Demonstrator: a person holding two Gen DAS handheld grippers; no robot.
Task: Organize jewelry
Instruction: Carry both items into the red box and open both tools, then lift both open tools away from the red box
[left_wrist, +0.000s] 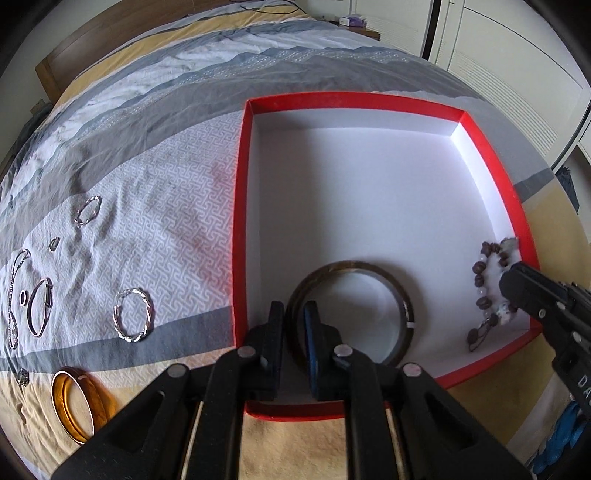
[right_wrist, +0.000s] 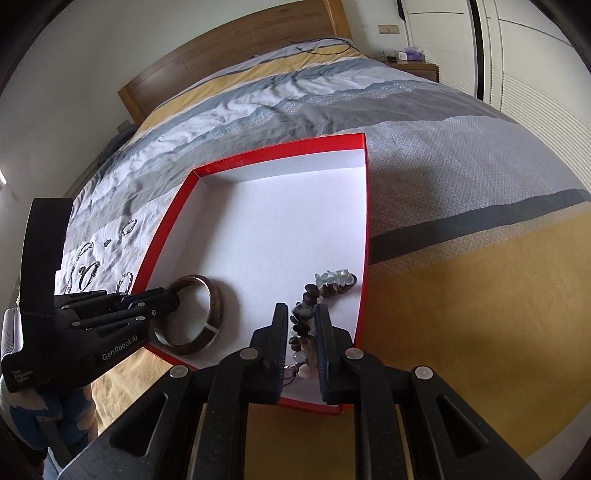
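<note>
A red box with a white inside lies on the bed. A dark brown bangle rests flat on its floor near the front wall. My left gripper straddles the bangle's near rim, jaws slightly apart and not pressing on it. A bracelet of brown and clear beads lies in the box's right front corner. My right gripper stands over its near end, the strand loose between narrowly parted fingers.
Left of the box, several pieces lie on the patterned bedspread: a twisted silver bangle, an amber bangle, a silver cuff, a thin chain, a smaller twisted bracelet. A wooden headboard and white wardrobe doors stand beyond.
</note>
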